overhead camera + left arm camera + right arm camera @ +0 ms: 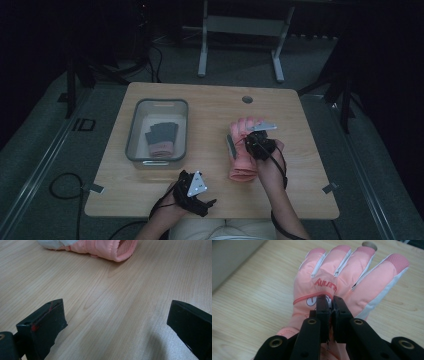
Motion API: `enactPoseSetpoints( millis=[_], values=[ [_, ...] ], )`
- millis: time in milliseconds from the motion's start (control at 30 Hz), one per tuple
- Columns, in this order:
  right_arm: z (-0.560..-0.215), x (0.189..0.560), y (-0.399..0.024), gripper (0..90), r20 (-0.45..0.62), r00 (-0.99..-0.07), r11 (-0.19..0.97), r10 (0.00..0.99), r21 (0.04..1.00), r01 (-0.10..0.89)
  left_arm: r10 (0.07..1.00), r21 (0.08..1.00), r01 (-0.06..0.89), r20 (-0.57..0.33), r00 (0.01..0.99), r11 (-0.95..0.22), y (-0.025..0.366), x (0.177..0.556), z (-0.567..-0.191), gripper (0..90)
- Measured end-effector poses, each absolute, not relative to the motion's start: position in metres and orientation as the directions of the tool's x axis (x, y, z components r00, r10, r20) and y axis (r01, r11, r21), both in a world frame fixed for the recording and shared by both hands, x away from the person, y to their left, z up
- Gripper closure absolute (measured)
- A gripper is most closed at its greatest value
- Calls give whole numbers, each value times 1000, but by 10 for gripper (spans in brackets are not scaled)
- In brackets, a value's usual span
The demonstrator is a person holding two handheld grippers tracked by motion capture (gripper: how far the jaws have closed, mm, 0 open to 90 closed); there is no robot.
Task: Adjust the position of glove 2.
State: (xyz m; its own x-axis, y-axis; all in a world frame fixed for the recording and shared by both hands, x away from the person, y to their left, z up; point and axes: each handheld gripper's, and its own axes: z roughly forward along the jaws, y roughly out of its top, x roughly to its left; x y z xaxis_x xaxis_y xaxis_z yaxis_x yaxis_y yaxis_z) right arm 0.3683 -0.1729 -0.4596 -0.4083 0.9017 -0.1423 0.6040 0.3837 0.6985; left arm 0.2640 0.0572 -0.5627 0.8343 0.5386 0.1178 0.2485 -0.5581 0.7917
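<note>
On the right half of the wooden table (pixel 210 107), a pink glove (pixel 242 150) lies flat with its fingers pointing away from the person and its cuff opening toward them. The right gripper (pixel 331 305) sits on the back of the glove, jaws pressed nearly together and apparently pinching a small fold of fabric just below the printed logo. The left gripper (pixel 200 192) rests near the table's front edge, jaws spread wide and holding nothing, with the glove's open cuff (pixel 125 248) well ahead of it. To the left, a grey bin (pixel 134 131) holds a second glove (pixel 161 139), dark-palmed with a pink cuff. The pink glove looks padded, soft and light, likely to sag and fold when lifted; its smooth shell may slide between jaws, so the ribbed cuff or a thick pinch of the back seems the surest hold. The red lettering on its back is upside down here and not clearly legible.
</note>
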Motion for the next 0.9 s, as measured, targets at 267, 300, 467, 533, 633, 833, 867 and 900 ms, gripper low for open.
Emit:
enactPoseSetpoints(
  millis=[267, 300, 467, 533, 633, 833, 867, 900],
  values=[
    [-478, 379, -170, 842, -103, -412, 367, 905, 677, 638, 543, 794, 252, 115, 832, -553, 57, 264, -563, 14],
    [-480, 379, -170, 840, -103, -413, 368, 905, 675, 640, 542, 793, 252, 114, 833, -554, 57, 264, -563, 14],
    [-491, 381, -170, 834, -97, -433, 382, 896, 663, 644, 540, 794, 252, 112, 834, -554, 57, 265, -563, 14],
    [-492, 383, -172, 835, -80, -458, 391, 885, 660, 641, 539, 792, 252, 113, 835, -556, 57, 265, -563, 14],
    [-489, 381, -176, 835, -40, -510, 411, 859, 648, 642, 540, 795, 254, 108, 835, -551, 57, 264, -563, 14],
    [-489, 377, -183, 779, -9, -527, 400, 850, 662, 634, 547, 794, 263, 101, 831, -547, 57, 266, -564, 14],
    [-488, 378, -182, 768, -12, -528, 402, 849, 663, 632, 547, 795, 265, 99, 831, -546, 57, 266, -564, 14],
    [-486, 377, -182, 749, -18, -532, 408, 847, 663, 627, 548, 795, 265, 99, 830, -546, 57, 266, -564, 14]
  ],
)
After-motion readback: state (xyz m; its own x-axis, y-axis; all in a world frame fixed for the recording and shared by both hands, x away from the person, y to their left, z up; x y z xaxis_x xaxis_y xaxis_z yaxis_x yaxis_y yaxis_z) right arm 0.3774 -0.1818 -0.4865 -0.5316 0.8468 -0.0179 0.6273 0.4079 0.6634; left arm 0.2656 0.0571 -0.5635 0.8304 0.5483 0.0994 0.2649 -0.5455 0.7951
